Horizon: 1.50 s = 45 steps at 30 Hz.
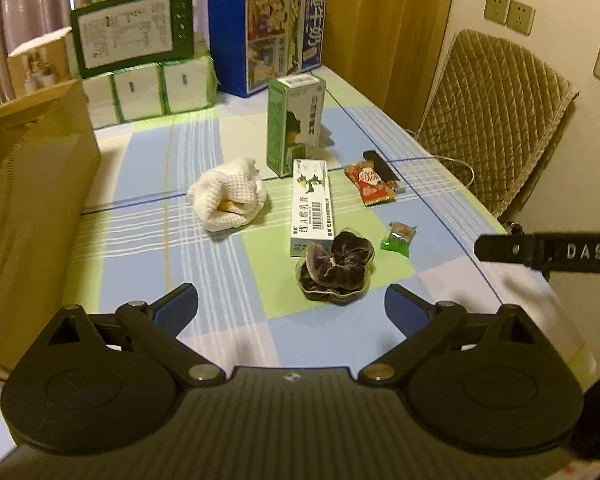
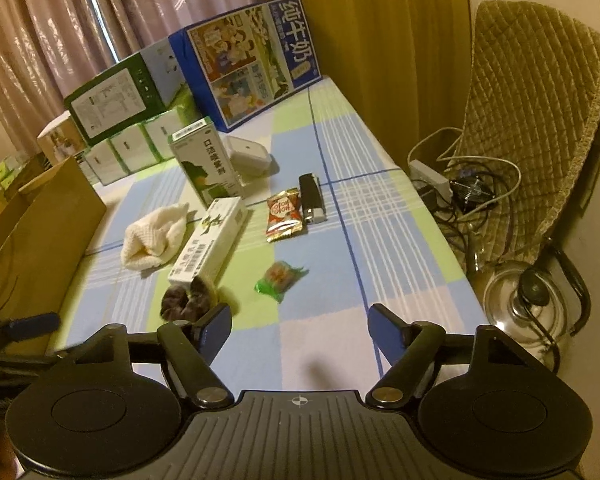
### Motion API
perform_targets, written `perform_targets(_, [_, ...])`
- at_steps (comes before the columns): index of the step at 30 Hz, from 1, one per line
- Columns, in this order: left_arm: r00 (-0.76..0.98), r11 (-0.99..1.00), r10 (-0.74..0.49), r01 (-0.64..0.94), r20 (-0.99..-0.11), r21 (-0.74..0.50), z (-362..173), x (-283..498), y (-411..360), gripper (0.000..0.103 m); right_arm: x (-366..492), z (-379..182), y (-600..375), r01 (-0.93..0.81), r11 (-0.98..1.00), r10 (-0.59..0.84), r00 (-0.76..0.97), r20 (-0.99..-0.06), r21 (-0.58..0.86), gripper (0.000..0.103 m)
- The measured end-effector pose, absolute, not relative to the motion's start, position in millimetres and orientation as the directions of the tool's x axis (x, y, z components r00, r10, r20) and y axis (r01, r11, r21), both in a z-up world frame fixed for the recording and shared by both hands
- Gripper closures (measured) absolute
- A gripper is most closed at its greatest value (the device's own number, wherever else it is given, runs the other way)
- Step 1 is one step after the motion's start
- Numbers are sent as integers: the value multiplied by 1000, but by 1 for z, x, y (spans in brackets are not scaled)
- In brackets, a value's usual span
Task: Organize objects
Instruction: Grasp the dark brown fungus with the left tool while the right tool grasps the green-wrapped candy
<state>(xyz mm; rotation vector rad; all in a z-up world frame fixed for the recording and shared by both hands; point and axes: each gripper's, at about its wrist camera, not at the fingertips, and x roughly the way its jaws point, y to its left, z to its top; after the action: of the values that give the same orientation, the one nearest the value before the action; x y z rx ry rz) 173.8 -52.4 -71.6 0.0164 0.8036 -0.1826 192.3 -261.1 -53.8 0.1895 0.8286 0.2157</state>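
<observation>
On the checked cloth lie a dark velvet scrunchie, a long white carton, a white knitted cloth, a red snack packet, a green candy and a black lighter. A green-white box stands upright behind them. My left gripper hovers open just short of the scrunchie. My right gripper is open over bare cloth, with the candy ahead.
An open cardboard box stands at the left edge. Stacked tissue packs and a blue milk carton case line the back. A padded chair, cables and a steel kettle are off the right edge.
</observation>
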Motion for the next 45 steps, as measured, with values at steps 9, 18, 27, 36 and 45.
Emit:
perform_targets(9, [673, 969, -203, 245, -711, -45, -104, 207, -81, 16, 218, -76, -270, -62, 959, 252, 644, -722, 278, 31])
perform_targets(18, [671, 946, -186, 320, -718, 55, -132, 222, -104, 57, 229, -88, -271, -44, 959, 243, 639, -730, 280, 31])
perform_targets(27, [676, 946, -186, 319, -713, 55, -123, 205, -77, 79, 240, -101, -242, -152, 953, 298, 616, -729, 261, 31])
perform_targets(36, [681, 973, -142, 231, -719, 26, -116, 204, -38, 79, 267, -115, -214, -186, 958, 285, 612, -737, 216, 44])
perform_targets(45, [665, 978, -149, 209, -731, -9, -123, 200, -30, 79, 262, -124, -185, -265, 964, 208, 653, -728, 38, 69])
